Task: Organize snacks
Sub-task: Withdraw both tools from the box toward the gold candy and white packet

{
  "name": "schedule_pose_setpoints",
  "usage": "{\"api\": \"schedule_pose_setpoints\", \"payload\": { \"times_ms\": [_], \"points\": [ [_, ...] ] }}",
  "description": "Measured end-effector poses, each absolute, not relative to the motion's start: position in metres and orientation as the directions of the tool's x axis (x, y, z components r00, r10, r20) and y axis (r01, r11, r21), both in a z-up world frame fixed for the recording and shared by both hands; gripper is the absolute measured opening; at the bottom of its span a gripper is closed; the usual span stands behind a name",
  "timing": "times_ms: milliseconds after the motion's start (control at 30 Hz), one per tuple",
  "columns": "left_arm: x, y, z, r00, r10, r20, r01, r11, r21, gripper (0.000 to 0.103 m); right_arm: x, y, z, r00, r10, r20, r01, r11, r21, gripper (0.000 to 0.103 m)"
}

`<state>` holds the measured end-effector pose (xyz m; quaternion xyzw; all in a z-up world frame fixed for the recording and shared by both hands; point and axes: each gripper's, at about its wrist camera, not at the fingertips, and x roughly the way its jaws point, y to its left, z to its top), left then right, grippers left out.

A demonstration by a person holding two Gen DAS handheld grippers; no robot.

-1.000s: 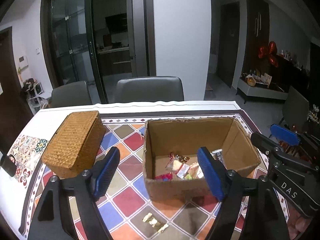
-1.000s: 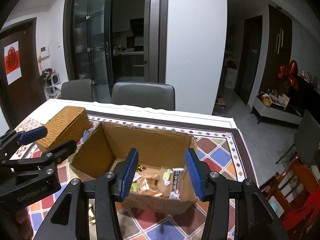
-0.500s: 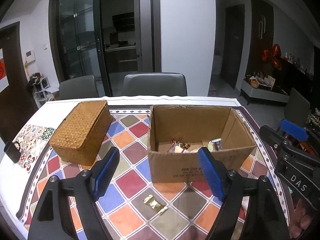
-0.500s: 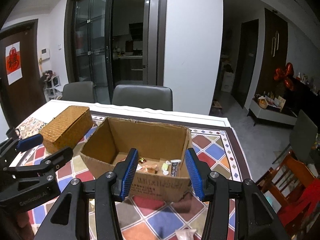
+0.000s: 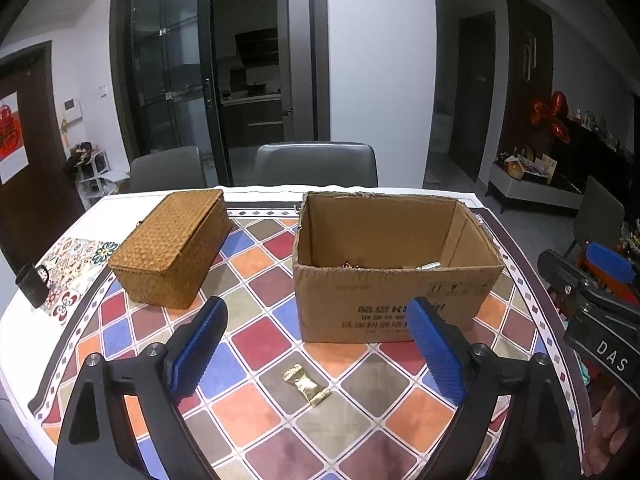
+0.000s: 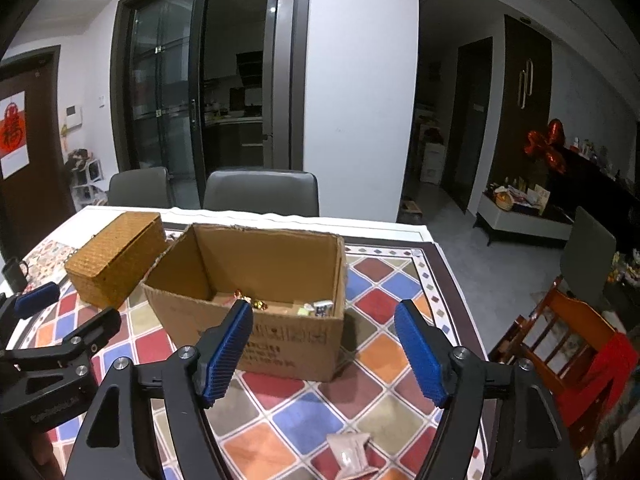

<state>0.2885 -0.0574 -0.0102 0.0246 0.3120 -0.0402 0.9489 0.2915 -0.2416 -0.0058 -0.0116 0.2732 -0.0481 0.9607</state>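
L gripper (image 5: 318, 338) jaws wide, just been opening, nothing held; gold candy wrapper (image 5: 306, 385) lies flat on checkered tablecloth (image 5: 260, 336) btwn/below the pads, long axis diagonal, near-right to far-left. R gripper (image 6: 324, 346) also just been opening, empty; pale snack packet (image 6: 352, 454) on cloth under it, near edge, orientation unclear. Behind: open cardboard box (image 5: 394, 304) w/ snacks inside, long side across. Wicker box (image 5: 172, 246) left of it, lid shut, apart.
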Motion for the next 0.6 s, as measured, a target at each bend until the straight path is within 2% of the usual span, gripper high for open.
{"api": "schedule_pose_setpoints", "payload": {
  "times_ms": [300, 600],
  "points": [
    [0.273, -0.057, -0.022, 0.804, -0.04, -0.593, 0.063, 0.998, 0.019, 0.099, 0.277, -0.245, -0.019, 0.84, -0.108, -0.532, 0.094, 0.994, -0.054, 0.076],
    [0.263, -0.058, -0.042, 0.792, -0.025, -0.61, 0.043, 0.999, 0.014, 0.099, 0.268, -0.253, -0.039, 0.825, -0.116, -0.553, 0.101, 0.993, -0.057, 0.076]
  ]
}}
